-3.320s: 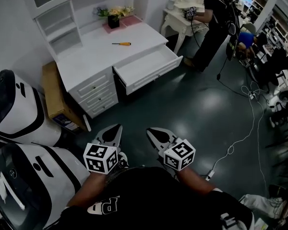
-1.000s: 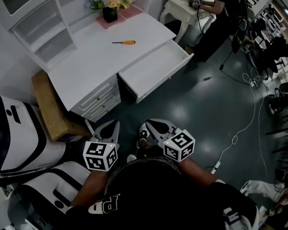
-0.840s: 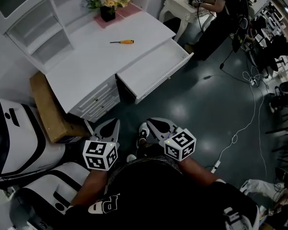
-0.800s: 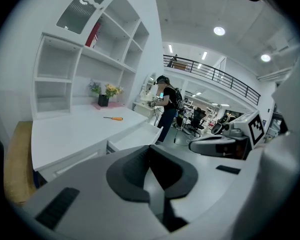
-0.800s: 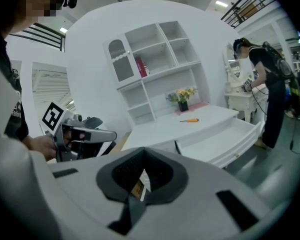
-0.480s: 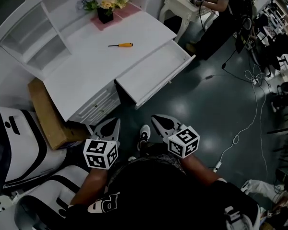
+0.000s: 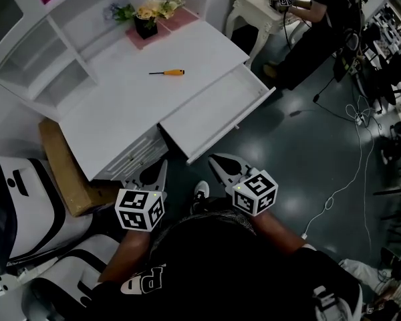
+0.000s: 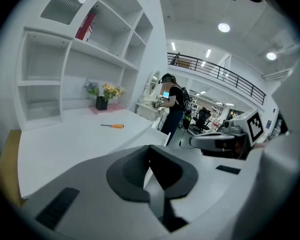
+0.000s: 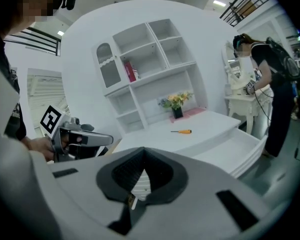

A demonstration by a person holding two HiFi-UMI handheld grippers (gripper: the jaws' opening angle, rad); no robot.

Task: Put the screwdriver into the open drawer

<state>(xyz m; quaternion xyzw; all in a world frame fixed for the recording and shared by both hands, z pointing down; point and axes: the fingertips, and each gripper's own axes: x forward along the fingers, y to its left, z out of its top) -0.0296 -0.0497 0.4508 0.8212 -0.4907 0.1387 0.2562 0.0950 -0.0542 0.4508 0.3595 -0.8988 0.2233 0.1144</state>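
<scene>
Screwdriver on desk, tip pointing left | left claw, right claw clenched empty

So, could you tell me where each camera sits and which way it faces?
Head view: on the person's head, looking steeply down at the desk, open drawer and screwdriver; left gripper, right gripper and forearms show.
Left gripper view: on the left gripper, looking along its shut jaws at the desk; the right gripper shows at right.
Right gripper view: on the right gripper, looking along its shut jaws at the desk; the left gripper shows at left.
Shared: all three show the screwdriver on the desk.
</scene>
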